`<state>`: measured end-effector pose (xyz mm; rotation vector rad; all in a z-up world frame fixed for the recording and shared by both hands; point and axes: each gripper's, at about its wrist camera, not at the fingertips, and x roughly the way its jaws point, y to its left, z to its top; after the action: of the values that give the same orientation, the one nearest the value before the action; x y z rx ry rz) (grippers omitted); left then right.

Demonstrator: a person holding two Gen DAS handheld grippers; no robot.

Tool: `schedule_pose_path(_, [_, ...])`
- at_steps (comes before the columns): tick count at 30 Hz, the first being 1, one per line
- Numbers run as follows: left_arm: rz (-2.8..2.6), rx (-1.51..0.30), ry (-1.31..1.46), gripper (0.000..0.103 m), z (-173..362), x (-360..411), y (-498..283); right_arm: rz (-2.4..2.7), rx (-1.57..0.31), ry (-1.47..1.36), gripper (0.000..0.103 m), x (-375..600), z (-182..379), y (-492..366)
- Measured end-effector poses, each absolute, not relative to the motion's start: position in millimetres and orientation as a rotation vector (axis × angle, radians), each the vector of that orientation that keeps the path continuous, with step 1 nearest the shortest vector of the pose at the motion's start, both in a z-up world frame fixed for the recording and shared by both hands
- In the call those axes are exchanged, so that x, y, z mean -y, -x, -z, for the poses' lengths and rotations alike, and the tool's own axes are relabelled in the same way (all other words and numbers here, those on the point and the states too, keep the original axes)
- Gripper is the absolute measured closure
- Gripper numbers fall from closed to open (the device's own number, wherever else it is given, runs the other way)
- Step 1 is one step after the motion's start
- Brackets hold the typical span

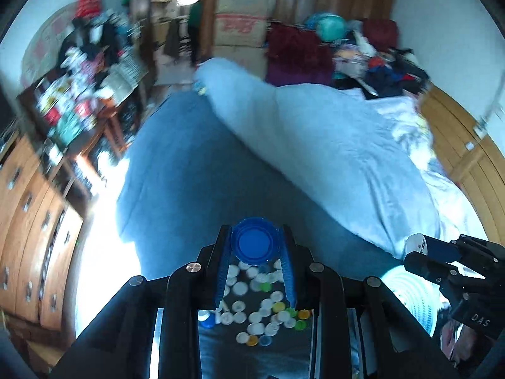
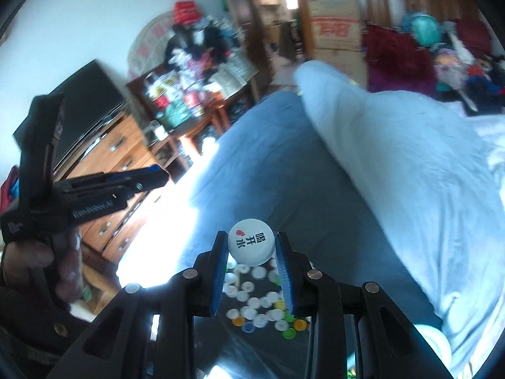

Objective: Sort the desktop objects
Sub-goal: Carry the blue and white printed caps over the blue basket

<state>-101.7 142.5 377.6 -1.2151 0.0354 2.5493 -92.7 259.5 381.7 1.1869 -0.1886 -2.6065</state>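
Pinching a blue cap (image 1: 254, 244) in your left gripper (image 1: 255, 246) and a white cap (image 2: 251, 242) in your right gripper (image 2: 251, 246), carry each level to its own colour group before you release.

White cap (image 2: 251, 241): "喝开水" with a red mark, read at lower centre, right wrist view.
Right gripper (image 1: 416, 246) body: "DAS", lower right, left wrist view.
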Motion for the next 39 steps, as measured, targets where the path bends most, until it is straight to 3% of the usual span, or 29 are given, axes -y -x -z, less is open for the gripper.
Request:
schedule_pose_path(13, [-2.044, -0.247, 1.041, 0.078, -396, -355, 73, 3.056, 0.622, -1.299, 0.070, -440, -384, -40])
schedule_pose_path(23, [-1.643, -0.540, 0.959, 0.078, -371, -520, -9, 3.203, 0.967, -1.419, 0.070, -518, -361, -138])
schedule_pose_path(29, [-1.533, -0.655, 0.904, 0.078, -363, -566, -61, 3.209, 1.126, -1.452, 0.070, -532, -343, -170])
schedule_pose_path(39, [-1.503, -0.654, 0.899, 0.078, -366, -573, -73, 3.197, 1.163, -1.469, 0.070, -534, -334, -178])
